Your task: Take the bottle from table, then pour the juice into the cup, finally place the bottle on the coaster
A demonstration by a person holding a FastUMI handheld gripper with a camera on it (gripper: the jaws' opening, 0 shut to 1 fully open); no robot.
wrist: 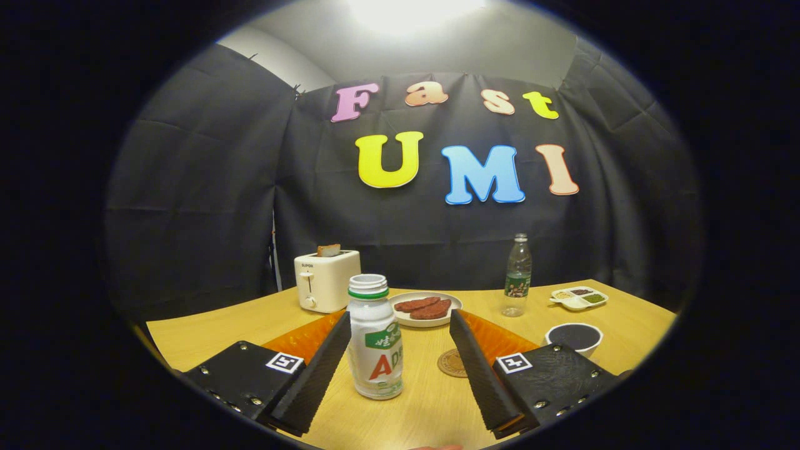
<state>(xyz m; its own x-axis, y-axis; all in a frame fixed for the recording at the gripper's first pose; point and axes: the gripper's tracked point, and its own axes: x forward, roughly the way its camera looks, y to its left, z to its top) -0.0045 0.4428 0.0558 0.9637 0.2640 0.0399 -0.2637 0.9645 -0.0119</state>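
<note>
A small white juice bottle (375, 340) with a green neck ring and an uncapped mouth stands upright on the wooden table (206, 334). It sits between my two black fingers, close against the left finger (315, 375) and well apart from the right finger (478, 369). My gripper (400, 317) is open. A round cork coaster (449, 364) lies just right of the bottle, partly hidden behind the right finger. A white cup (575, 337) with a dark inside stands beyond the right finger, to the right.
An orange mat (306, 337) lies behind the bottle. Farther back are a white toaster (326, 280) with bread in it, a plate (425, 320) of reddish meat pieces, a clear water bottle (517, 275) and a small compartment tray (578, 298).
</note>
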